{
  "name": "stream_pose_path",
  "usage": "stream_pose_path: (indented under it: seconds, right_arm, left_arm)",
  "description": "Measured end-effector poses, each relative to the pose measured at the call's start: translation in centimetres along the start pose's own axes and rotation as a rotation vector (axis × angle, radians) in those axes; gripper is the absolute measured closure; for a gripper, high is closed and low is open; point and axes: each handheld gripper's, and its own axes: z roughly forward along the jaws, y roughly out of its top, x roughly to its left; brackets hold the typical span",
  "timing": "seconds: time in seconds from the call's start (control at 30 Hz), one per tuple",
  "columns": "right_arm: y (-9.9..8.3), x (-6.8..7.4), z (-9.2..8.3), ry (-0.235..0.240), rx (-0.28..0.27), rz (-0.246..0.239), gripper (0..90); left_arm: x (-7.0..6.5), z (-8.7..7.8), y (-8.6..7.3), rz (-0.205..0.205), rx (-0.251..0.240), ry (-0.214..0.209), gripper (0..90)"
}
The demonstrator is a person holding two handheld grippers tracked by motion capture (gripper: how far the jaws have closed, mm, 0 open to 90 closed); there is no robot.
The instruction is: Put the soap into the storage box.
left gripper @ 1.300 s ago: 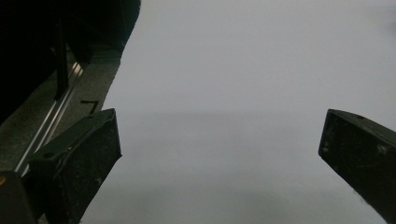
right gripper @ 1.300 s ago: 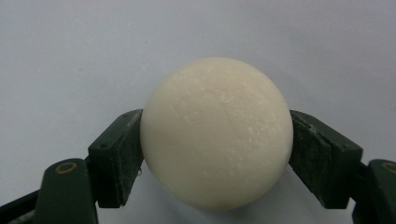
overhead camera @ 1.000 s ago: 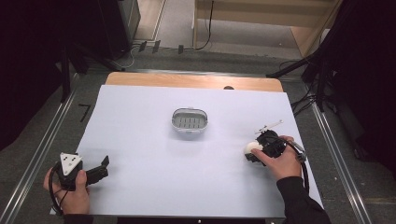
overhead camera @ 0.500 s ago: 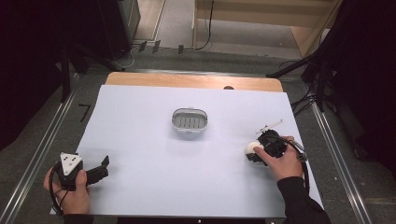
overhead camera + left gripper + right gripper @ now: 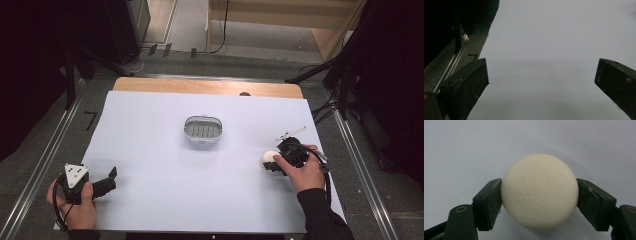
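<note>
Both pads of our right tongs (image 5: 539, 202) squeeze the soap (image 5: 539, 191); the dish (image 5: 203, 132) sits up-left, and our left tongs (image 5: 111, 181) gape empty.

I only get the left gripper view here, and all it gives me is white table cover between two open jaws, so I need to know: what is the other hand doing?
Observer: The right gripper is shut on a round cream bar of soap, one pad on each side of it.
Operator: Is the soap up in the air?
Observer: I can't tell; in the high view it sits low at the right side of the white table cover, close to the surface.
Operator: Anything it could go into?
Observer: A small metal soap dish with a slotted floor stands mid-table, with nothing in it.
</note>
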Motion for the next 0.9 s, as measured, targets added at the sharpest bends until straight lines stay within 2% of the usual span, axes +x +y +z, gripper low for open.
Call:
stream_pose_path:
  seconds: [0.27, 0.57, 0.9]
  right_arm:
    - [0.4, 0.3, -0.2, -0.009, -0.005, -0.02, 25.2]
    - [1.6, 0.7, -0.4, 0.012, -0.028, -0.03, 25.3]
    - [2.3, 1.0, -0.7, 0.008, -0.049, -0.046, 25.3]
  left_arm:
    - [0.0, 0.0, 0.0, 0.001, 0.003, -0.001, 0.0]
    - [0.0, 0.0, 0.0, -0.003, 0.004, -0.005, 0.0]
    - [0.0, 0.0, 0.0, -0.002, 0.002, -0.004, 0.0]
